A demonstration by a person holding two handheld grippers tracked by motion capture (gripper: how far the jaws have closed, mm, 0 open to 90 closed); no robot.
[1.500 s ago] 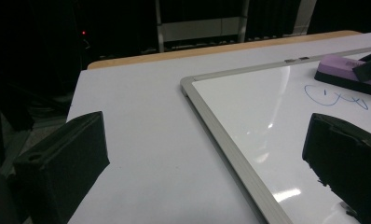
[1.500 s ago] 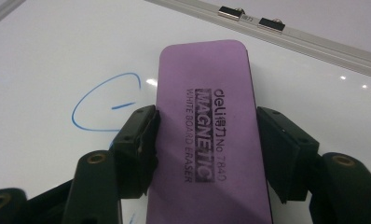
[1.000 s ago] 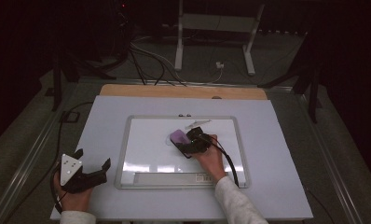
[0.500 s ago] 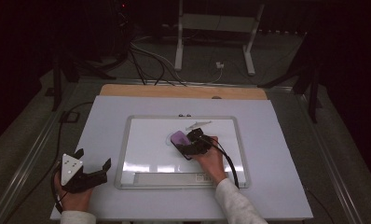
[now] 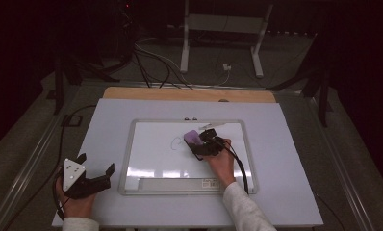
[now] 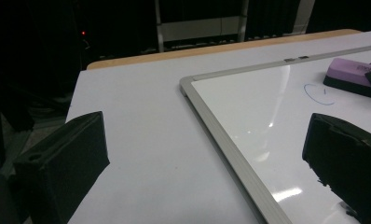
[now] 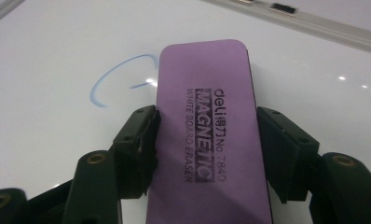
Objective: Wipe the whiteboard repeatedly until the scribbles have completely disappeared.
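Note:
A purple whiteboard eraser (image 7: 207, 135) lies flat on the whiteboard (image 5: 151, 159), and my right gripper (image 7: 207, 144) is shut on its two long sides. In the high view the eraser (image 5: 193, 138) sits near the board's middle, next to a faint blue pen mark (image 5: 176, 143). That curved blue mark (image 7: 113, 79) is just left of the eraser's front end in the right gripper view. My left gripper (image 5: 94, 171) rests open on the table left of the board, with nothing between its jaws. From the left gripper view the eraser (image 6: 353, 77) is at the far right.
The whiteboard's metal frame (image 6: 221, 135) runs across the white table (image 5: 286, 159). A pen tray (image 5: 180, 183) lines the board's near edge. A wooden strip (image 5: 189, 94) edges the table's far side, with cables and a stand (image 5: 223, 43) on the floor beyond.
The right gripper and the eraser have slid a little to the left across the board, over part of the blue mark. The left gripper has stayed put.

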